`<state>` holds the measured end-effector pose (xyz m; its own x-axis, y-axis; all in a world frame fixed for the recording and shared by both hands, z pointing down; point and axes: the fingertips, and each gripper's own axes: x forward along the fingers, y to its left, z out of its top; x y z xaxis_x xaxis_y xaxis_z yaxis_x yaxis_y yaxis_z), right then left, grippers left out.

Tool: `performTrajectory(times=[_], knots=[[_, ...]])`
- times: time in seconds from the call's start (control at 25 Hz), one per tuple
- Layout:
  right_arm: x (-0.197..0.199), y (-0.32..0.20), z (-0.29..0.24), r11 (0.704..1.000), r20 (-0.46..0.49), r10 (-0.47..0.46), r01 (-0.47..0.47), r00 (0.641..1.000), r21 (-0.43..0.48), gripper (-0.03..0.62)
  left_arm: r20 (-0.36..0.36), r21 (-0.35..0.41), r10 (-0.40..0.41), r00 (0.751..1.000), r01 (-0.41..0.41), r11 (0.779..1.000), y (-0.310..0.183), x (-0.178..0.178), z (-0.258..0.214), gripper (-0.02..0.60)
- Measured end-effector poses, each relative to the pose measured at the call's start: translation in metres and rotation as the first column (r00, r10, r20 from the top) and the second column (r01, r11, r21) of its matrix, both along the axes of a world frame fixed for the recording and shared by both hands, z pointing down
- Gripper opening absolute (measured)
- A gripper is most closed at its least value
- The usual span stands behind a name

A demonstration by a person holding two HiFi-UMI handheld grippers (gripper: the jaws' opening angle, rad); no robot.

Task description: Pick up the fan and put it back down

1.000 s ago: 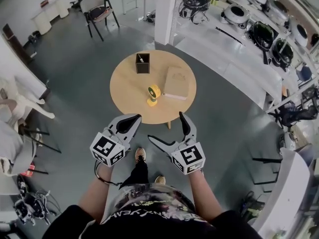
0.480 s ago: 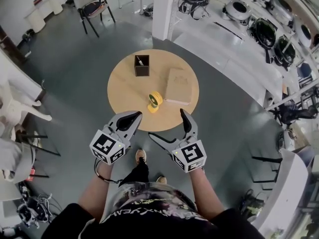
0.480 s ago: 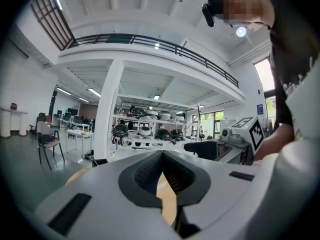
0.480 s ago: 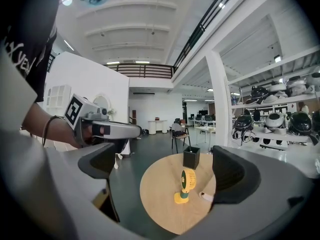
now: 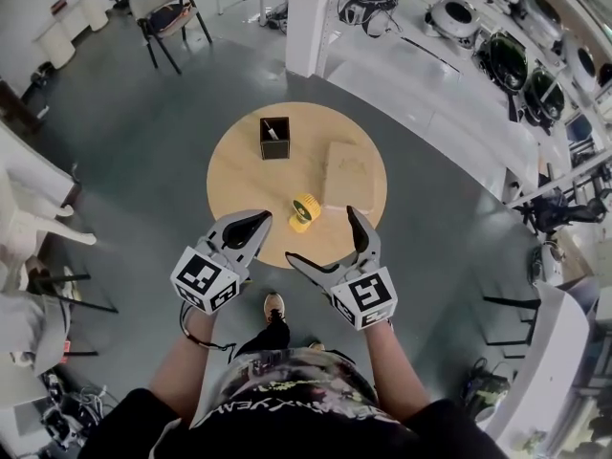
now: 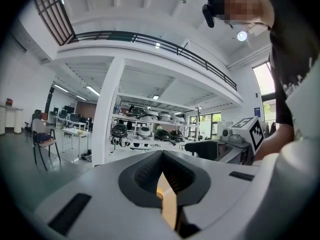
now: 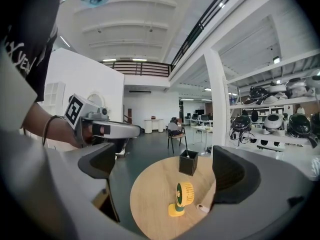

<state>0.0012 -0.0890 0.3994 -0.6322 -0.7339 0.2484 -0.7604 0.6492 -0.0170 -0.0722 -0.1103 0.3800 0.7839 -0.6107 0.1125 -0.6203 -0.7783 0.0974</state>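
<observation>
Your right gripper (image 5: 322, 237) hangs with its jaws spread wide and nothing between them. In the right gripper view the two dark pads (image 7: 232, 176) frame the fan (image 7: 182, 199), which stands farther out, apart from both. Your left gripper (image 5: 258, 220) is pressed closed on nothing; in the left gripper view its jaws meet in a single seam with only a sliver of tan wood showing below them. Both grippers hover at the near edge of the round wooden table (image 5: 239, 161), side by side, the left one just to the left of the fan. The fan (image 5: 304, 210) is small and yellow, upright on its own base, on the near part of the tabletop and a little right of the middle. Two things share the table with it: a flat tan box (image 5: 346, 174) lies just beside it on the right and a bit farther back, and a black square holder (image 5: 274, 137) (something pale pokes out of it) stands well beyond it towards the far edge. Around the table there is grey floor, a white pillar (image 5: 304, 17) past the far side, a chair (image 5: 163, 12) to the far left, and shelves of round dark devices (image 5: 497, 55) along the right. Your shoe (image 5: 273, 306) shows below the grippers.
</observation>
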Motion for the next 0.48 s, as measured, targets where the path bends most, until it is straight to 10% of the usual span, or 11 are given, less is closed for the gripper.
performTrajectory(times=[0.48], knots=[[-0.006,-0.038,-0.005,0.999,-0.020,0.037,-0.037,0.999,0.002,0.588,-0.010,-0.017,0.041,0.999,-0.041,0.999,-0.041,-0.002,0.002,0.017]])
